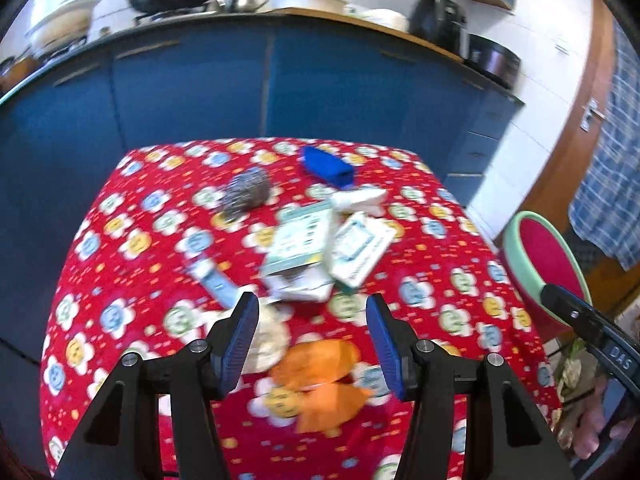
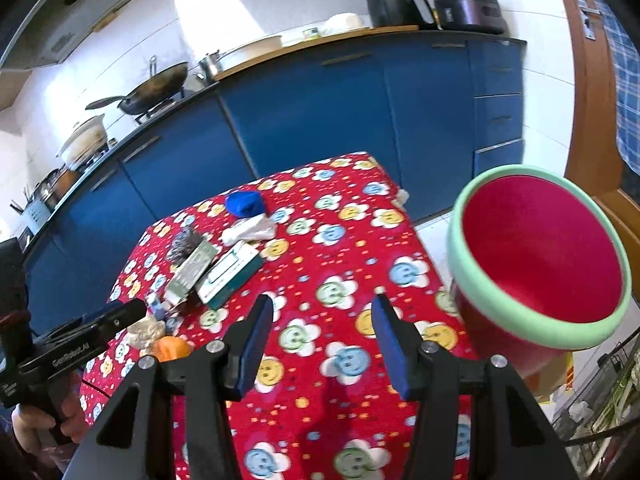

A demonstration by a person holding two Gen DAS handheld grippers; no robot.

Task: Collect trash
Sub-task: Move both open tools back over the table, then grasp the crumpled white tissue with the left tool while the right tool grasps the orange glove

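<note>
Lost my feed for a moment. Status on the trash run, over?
Left gripper and right gripper open, nothing held. Trash pile on the red tablecloth; orange peel under left gripper. Red bin at table's right, empty. Path clear.

The left hand-held gripper [image 1: 312, 316] has two matt black angular finger arms, each a hollow triangular frame with a cut-out window. Ribbed blue pads [image 1: 240, 344] line the inner faces of the fingers. Round silver screw heads sit at the joints, two to a side. From the right wrist view its long black body carries white lettering reading "GenRobot.AI", at about 9 o'clock. The right hand-held gripper [image 2: 322, 316] is built the same: black frames, blue ribbed pads [image 2: 390, 344], silver screws. Its side, seen from the left wrist view at 4 o'clock, bears white letters "DAS".
</note>
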